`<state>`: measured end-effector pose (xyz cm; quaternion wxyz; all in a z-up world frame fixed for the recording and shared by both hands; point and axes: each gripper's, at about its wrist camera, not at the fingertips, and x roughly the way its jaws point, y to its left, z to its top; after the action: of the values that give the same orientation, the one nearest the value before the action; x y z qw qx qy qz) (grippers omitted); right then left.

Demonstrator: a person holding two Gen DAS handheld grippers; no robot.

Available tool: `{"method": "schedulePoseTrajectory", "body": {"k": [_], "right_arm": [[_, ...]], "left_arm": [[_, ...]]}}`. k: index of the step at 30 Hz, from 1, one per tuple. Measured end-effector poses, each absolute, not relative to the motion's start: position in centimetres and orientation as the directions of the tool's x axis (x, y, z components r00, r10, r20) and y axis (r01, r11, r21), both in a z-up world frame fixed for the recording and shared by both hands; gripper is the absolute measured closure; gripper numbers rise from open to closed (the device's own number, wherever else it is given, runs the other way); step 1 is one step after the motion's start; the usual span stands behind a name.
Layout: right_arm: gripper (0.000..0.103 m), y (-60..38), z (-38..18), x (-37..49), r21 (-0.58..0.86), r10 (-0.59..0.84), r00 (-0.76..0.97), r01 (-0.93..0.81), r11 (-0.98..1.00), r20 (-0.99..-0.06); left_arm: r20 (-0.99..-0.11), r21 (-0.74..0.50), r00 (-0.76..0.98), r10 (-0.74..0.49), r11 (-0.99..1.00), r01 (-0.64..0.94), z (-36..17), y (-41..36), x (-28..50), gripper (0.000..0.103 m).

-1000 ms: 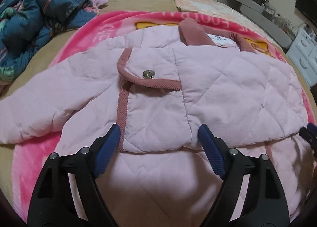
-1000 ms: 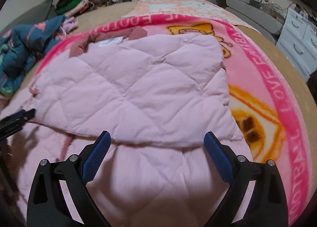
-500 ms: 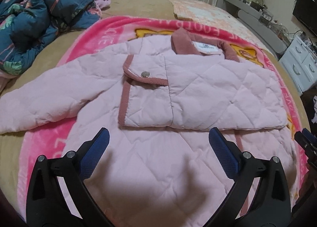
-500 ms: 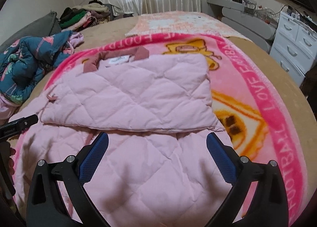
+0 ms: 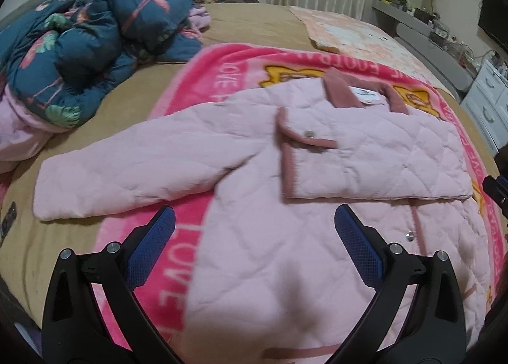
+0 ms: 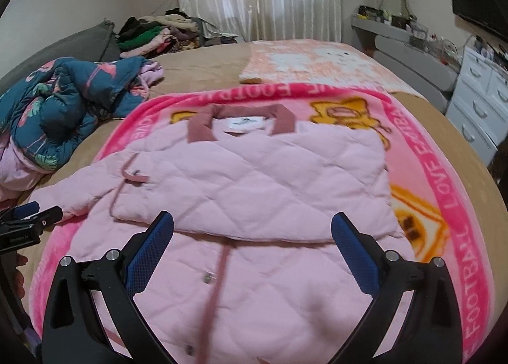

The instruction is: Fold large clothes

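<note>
A pale pink quilted jacket (image 5: 317, 237) with a dusty-rose collar (image 5: 339, 91) lies on a bright pink blanket (image 5: 203, 78). Its hem is folded up over the chest, so a pocket flap with a snap (image 5: 308, 134) faces up. One sleeve (image 5: 133, 170) stretches flat to the left. My left gripper (image 5: 252, 224) hovers open above the jacket's near part, nothing between its blue pads. My right gripper (image 6: 252, 227) is also open and empty, above the folded edge (image 6: 254, 234). The left gripper shows at the left edge of the right wrist view.
A crumpled dark blue flowered quilt (image 5: 79, 56) lies on the tan bed at the left. A pile of clothes (image 6: 152, 34) sits by the curtain. White drawers (image 6: 482, 103) and a grey shelf stand to the right. A peach patterned cloth (image 6: 317, 59) covers the far bed.
Both grippers have drawn back and risen from the folded jacket, so more of the bed shows. The left gripper's jaws spread wider early on. The jacket stays folded.
</note>
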<state>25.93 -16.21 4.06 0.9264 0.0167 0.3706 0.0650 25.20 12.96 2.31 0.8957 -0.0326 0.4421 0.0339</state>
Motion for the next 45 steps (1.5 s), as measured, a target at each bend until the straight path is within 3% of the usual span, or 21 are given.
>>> {"method": "schedulePoseTrajectory", "body": {"k": [11,33,37,43,45], "right_arm": [[0.004,-7.0,5.1,26.9,0.091,0.203,0.733,-0.191,0.977,-0.649],[0.004,7.3,0.5,27.1,0.006,0.284,0.645,-0.397,0.918,-0.709],[0.004,9.9,-0.6,27.2,0.008,0.307,0.621,-0.435,0.900,-0.721],[0.004,13.3,-2.3,27.3,0.020,0.340,0.580,-0.487,0.873,-0.741],[0.004,14.1,-2.6,27.2,0.018,0.346,0.572,-0.500,0.866,-0.744]], "left_arm": [[-0.764,0.059,0.617,0.190,0.972,-0.226,1.5,21.4,23.5,0.009],[-0.783,-0.011,0.543,0.304,0.866,-0.500,-2.6,35.6,21.2,0.009],[-0.795,0.030,0.493,0.353,0.835,-0.550,-3.9,37.9,21.6,0.009],[-0.826,-0.032,0.467,0.317,0.799,-0.600,-5.8,41.0,22.2,0.009],[-0.830,-0.110,0.491,0.263,0.786,-0.608,-6.3,42.2,22.1,0.009]]}}
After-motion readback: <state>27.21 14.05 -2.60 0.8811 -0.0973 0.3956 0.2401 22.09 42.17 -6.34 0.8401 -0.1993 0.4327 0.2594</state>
